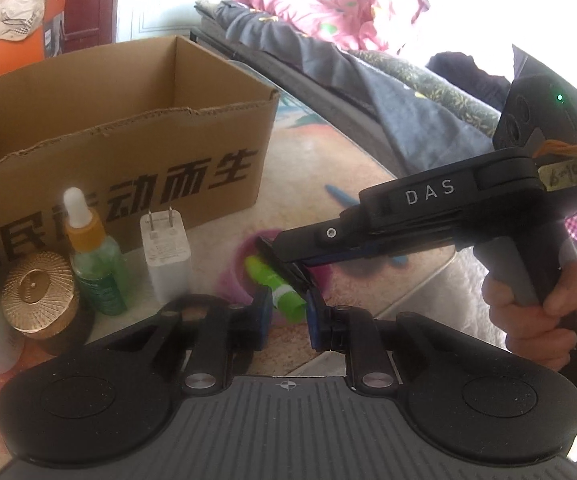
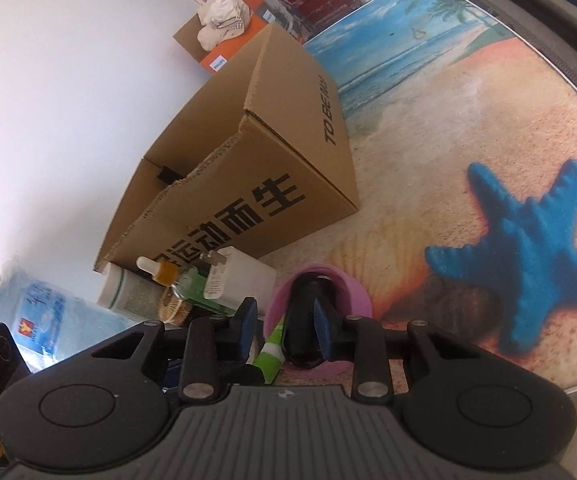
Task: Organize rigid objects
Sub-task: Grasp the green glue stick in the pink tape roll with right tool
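At lower centre, the left gripper [image 1: 286, 312] pinches a green tube [image 1: 278, 286] while the right gripper [image 2: 284, 326] clamps a black cylinder [image 2: 302, 320], both standing in a pink cup [image 2: 352, 292]; at upper left, the cardboard box [image 1: 136, 148] stands open-topped.

The left gripper [image 1: 286, 312] is squeezed nearly shut and tips down. The right gripper [image 2: 286, 326] reaches in from the right, its handle held by a hand [image 1: 536, 312].
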`<state>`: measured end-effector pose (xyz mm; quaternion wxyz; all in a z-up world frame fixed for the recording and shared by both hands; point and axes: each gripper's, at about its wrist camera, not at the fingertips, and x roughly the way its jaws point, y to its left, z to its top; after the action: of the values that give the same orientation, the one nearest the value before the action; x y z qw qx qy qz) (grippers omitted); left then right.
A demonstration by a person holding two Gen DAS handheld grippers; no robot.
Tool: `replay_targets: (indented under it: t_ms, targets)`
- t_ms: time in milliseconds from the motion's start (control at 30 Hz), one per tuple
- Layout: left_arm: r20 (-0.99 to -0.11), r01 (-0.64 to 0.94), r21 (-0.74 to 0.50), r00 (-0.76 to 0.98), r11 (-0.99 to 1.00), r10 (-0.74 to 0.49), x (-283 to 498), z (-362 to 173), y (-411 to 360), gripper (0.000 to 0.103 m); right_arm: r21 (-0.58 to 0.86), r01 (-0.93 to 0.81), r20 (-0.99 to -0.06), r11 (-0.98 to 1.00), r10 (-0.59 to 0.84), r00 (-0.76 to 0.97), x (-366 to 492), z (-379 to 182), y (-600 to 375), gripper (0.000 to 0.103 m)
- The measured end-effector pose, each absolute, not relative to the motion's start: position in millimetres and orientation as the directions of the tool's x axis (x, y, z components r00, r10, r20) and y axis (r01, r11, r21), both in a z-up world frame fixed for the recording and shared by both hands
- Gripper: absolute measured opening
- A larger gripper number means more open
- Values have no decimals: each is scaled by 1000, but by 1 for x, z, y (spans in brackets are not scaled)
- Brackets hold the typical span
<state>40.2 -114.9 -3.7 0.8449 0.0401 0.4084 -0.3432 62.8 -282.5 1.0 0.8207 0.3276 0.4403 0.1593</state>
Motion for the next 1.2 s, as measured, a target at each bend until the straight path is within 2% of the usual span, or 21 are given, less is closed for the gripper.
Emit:
replay_targets:
  t_ms: [333, 667, 900, 1200]
  targets:
    - [-761, 610, -190, 403, 769, -508, 52, -8, -125, 18, 591, -14, -683, 807, 509, 523, 73, 0, -273, 33]
    - [-763, 583, -204, 409, 787, -500, 60, -12, -131, 19, 590, -28, -684, 807, 518, 513, 83, -4, -274, 32]
    - [-754, 558, -247, 404, 793, -519, 61, -9, -125, 15, 641, 23, -669, 768, 544, 506, 81, -8, -287, 23]
    - [-767, 570, -221, 400, 791, -502, 62, -5, -129, 15, 482, -68, -755, 874, 453, 473, 88, 9, -268, 21]
